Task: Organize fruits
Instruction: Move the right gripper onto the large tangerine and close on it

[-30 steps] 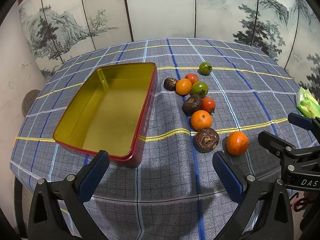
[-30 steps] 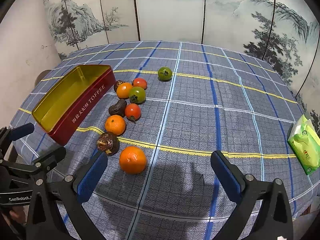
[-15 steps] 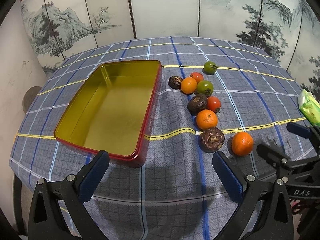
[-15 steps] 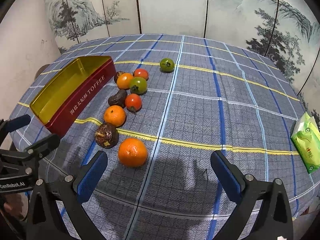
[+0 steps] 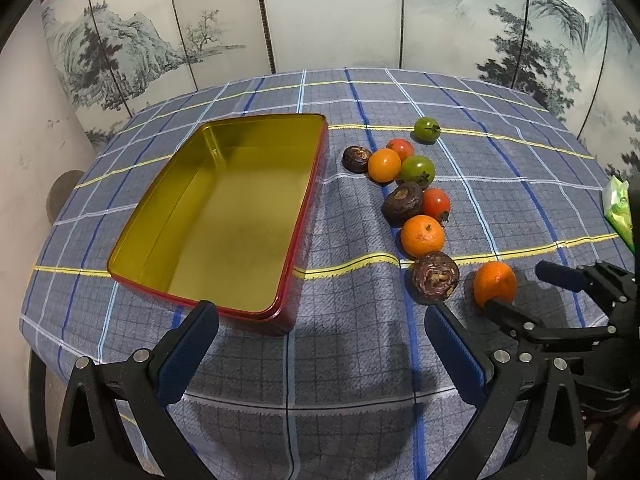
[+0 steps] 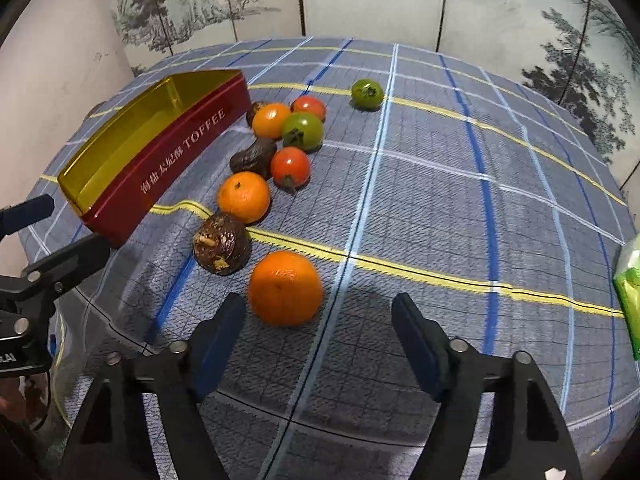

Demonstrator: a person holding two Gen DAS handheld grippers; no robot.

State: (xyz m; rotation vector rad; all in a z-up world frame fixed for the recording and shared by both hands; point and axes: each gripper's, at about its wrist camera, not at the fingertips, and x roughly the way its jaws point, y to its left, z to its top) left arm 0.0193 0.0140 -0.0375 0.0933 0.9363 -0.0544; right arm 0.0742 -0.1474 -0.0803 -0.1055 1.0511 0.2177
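A red toffee tin (image 5: 224, 216) with an empty gold inside lies on the left of the checked tablecloth; its side shows in the right wrist view (image 6: 168, 152). Beside it runs a line of fruit: oranges, red and green tomatoes, dark brown fruits. The nearest orange (image 6: 285, 287) sits just ahead of my open right gripper (image 6: 320, 332), nearer its left finger, untouched. In the left wrist view this orange (image 5: 494, 283) lies between the right gripper's fingers (image 5: 516, 316). My left gripper (image 5: 320, 344) is open and empty, near the tin's front corner.
A green packet (image 6: 630, 292) lies at the table's right edge. A dark brown fruit (image 6: 222, 244) and another orange (image 6: 244, 197) sit close behind the nearest orange. A lone green tomato (image 6: 367, 94) lies farther back. A painted folding screen stands behind the table.
My right gripper has moved forward and down to the nearest orange, which now sits close in front of its fingers. The left gripper has shifted slightly; the fruit has not moved.
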